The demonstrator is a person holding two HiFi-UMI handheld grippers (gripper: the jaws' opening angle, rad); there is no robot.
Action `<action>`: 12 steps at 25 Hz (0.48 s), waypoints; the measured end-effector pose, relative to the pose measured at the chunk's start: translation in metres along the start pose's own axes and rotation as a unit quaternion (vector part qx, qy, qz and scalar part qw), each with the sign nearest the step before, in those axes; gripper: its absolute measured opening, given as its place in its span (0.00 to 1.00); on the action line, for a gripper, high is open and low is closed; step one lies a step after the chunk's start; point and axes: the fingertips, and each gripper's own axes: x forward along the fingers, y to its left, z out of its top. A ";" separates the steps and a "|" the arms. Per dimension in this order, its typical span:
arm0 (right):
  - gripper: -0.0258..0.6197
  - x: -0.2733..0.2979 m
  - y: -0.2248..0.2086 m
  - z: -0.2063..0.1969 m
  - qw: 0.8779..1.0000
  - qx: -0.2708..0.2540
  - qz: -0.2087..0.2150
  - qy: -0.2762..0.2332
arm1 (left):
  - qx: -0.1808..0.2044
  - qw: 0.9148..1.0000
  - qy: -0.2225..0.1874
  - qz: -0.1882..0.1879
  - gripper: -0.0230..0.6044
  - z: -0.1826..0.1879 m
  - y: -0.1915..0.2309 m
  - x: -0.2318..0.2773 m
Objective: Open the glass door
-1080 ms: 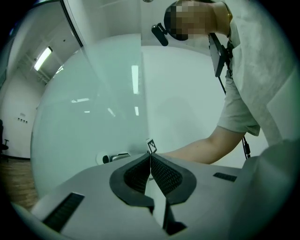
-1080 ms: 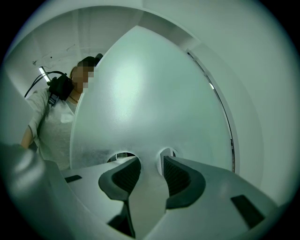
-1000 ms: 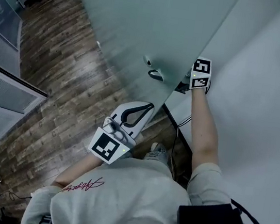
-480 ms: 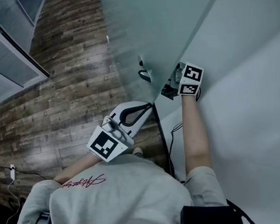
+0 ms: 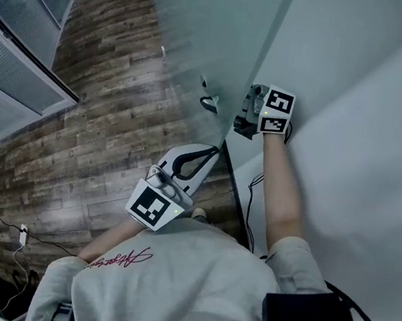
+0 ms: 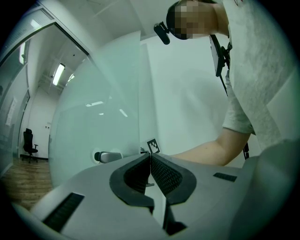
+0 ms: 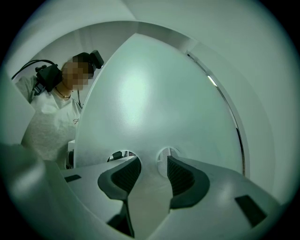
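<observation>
Right tongs (image 7: 152, 169), opening with nothing between them, we hold at the ajar door (image 5: 204, 37) near its handle (image 5: 208, 105), likely to swing it wider; left tongs (image 6: 150, 161), shut and empty, wait spare.

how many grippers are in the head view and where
2. The left gripper is held low, shut and empty, short of the glass door. The right gripper is higher, at the door's edge beside the handle, with its jaws opening and nothing between them.
</observation>
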 end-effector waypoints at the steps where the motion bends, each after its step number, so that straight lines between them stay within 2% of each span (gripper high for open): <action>1: 0.30 0.000 0.000 0.000 1.000 -0.001 -0.004 0.000 | -0.001 1.000 0.001 0.002 0.06 -0.001 0.001 -0.001; 5: 0.32 -0.019 -0.005 0.001 0.999 -0.015 -0.028 0.017 | -0.001 1.000 0.004 0.007 0.06 -0.002 0.002 0.001; 7: 0.36 -0.023 -0.005 0.003 0.999 -0.006 -0.043 0.023 | 0.001 1.000 0.005 0.006 0.06 -0.002 0.003 0.000; 8: 0.32 -0.023 -0.005 0.004 0.998 -0.009 -0.053 0.031 | 0.001 1.000 0.007 0.007 0.06 -0.003 0.004 0.000; 10: 0.31 -0.027 -0.008 0.003 0.995 -0.032 -0.081 0.052 | 0.000 1.000 0.007 0.012 0.06 -0.007 0.010 0.002; 12: 0.31 -0.038 -0.011 0.001 0.989 -0.055 -0.128 0.055 | -0.003 1.000 0.006 0.014 0.06 -0.012 0.013 0.003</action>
